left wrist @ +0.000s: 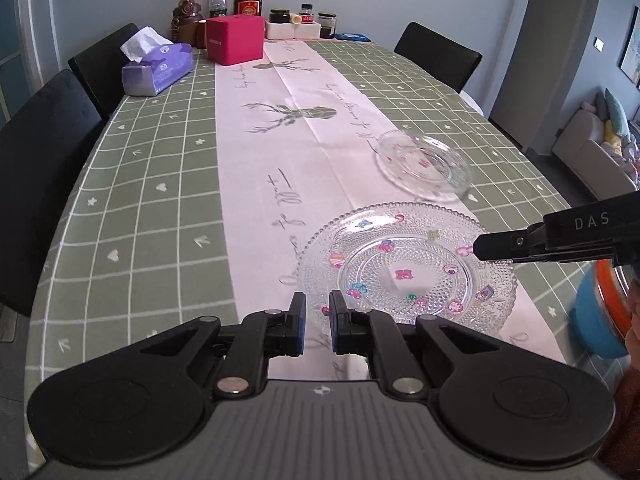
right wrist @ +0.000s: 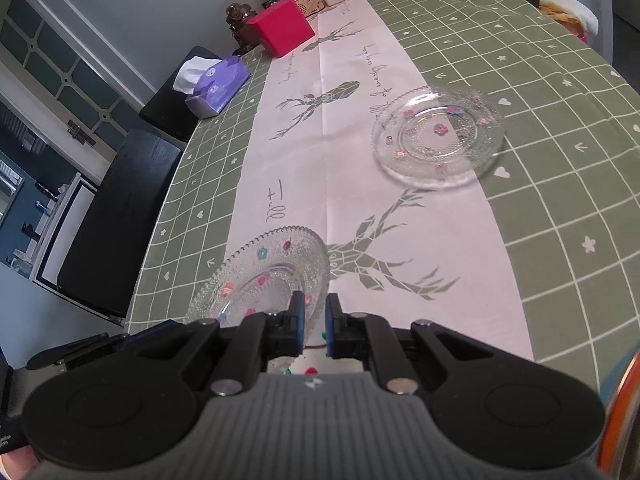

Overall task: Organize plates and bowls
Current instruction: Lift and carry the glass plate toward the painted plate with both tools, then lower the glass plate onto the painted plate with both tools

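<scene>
Above the runner, both grippers, left (left wrist: 317, 322) and right (right wrist: 315, 330), pinch the large beaded glass plate (left wrist: 408, 268), carrying it. Next, I judge, it needs lowering squarely onto the smaller glass plate (right wrist: 438, 138).

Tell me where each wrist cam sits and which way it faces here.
Left wrist: on the left gripper, angled down along the table; large glass plate at its fingertips, right gripper entering from the right edge.
Right wrist: on the right gripper, tilted view down the table; its jaws at the large plate's rim, left gripper at lower left.
Shared: both plates, including the small glass plate, tissue box, red box.
</scene>
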`<move>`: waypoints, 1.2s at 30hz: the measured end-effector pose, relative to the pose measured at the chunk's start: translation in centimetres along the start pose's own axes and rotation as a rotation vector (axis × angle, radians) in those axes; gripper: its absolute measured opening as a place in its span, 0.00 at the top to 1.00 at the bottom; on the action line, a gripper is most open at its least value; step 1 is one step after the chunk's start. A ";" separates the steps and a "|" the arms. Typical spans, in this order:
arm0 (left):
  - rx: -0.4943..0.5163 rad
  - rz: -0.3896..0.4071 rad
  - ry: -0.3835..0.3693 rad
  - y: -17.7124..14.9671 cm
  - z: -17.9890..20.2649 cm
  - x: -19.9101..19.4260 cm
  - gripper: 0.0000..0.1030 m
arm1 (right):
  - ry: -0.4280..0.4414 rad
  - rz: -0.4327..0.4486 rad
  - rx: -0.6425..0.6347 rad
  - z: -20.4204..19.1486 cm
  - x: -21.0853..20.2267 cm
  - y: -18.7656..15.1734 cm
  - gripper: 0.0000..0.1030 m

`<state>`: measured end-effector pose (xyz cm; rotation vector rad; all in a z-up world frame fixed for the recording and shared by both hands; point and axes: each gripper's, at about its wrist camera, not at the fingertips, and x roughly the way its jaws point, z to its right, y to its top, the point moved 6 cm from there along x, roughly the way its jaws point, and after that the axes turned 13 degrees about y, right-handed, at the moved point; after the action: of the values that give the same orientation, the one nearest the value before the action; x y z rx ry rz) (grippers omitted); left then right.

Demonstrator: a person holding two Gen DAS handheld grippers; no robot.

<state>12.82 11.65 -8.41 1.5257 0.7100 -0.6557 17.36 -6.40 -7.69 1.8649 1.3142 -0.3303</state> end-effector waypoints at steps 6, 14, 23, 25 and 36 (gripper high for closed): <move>-0.009 0.004 -0.097 -2.4 2.1 -1.5 0.98 | -0.011 0.021 -0.006 0.6 -2.3 -1.8 0.93; 0.108 0.011 -0.112 -3.1 7.8 -1.0 1.00 | -0.019 -0.104 0.068 1.1 0.8 -6.7 0.97; 0.102 -0.045 -0.106 -4.4 7.3 2.2 1.00 | -0.036 -0.095 0.065 2.9 1.4 -6.3 0.98; 0.099 -0.047 -0.105 -4.4 7.1 2.1 1.00 | -0.035 -0.092 0.058 3.0 1.3 -6.3 0.98; 0.025 -0.030 -0.081 -2.0 3.6 0.5 0.74 | 0.003 -0.093 0.029 3.2 1.2 -6.6 0.97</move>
<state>11.65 8.16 -10.29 1.5047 0.6666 -0.7472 12.83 -7.16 -13.49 1.8319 1.4074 -0.3969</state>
